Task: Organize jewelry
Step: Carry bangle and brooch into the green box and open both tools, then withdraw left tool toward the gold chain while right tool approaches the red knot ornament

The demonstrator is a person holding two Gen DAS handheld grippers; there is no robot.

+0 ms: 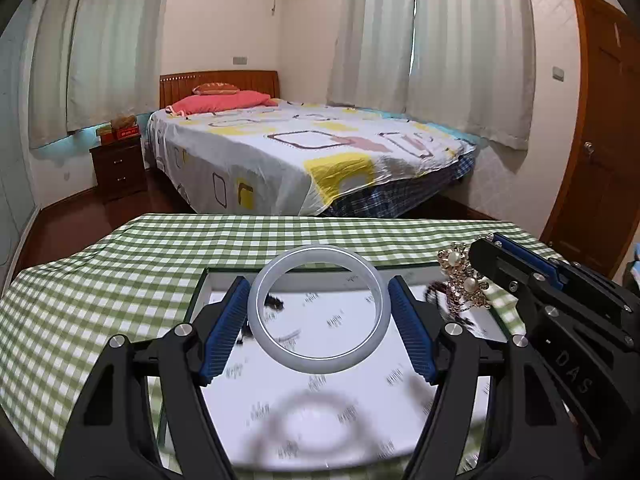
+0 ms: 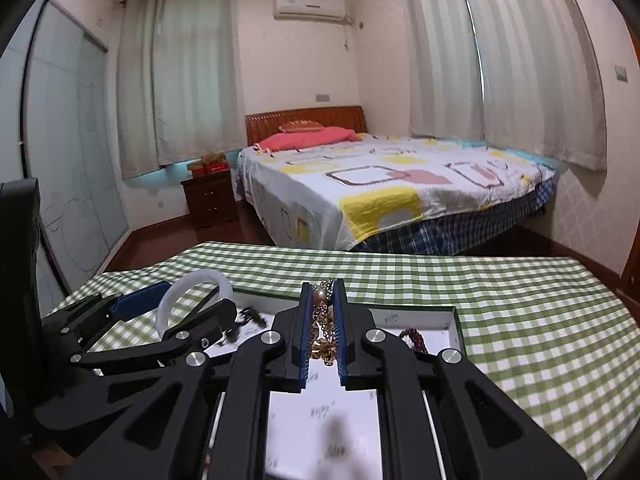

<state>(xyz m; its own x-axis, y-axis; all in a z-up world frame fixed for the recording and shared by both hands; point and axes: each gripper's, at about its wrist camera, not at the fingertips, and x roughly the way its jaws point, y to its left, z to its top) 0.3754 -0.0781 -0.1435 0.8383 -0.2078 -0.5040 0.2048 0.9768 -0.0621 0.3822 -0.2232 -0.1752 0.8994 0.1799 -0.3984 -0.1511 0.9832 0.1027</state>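
My left gripper (image 1: 317, 284) is shut on a pale grey-white bangle (image 1: 316, 256), its blue pads pressing on the ring's two sides above a shallow white-lined box (image 1: 320, 384). The bangle casts a blurred shadow on the box floor. My right gripper (image 2: 323, 286) is shut on a gold chain piece with pearls (image 2: 322, 332), which hangs between its pads over the same box (image 2: 420, 316). In the left wrist view the right gripper (image 1: 490, 246) comes in from the right with the gold pearl piece (image 1: 464, 280) dangling. In the right wrist view the left gripper (image 2: 188, 304) and bangle (image 2: 192, 278) are at left.
The box lies on a table covered by a green checked cloth (image 1: 120, 280). In the box lie small black pieces (image 2: 252, 316) and a dark red bead string (image 2: 412, 338). A bed (image 1: 304, 152), a nightstand (image 1: 118, 168) and a wooden door (image 1: 600, 120) stand beyond the table.
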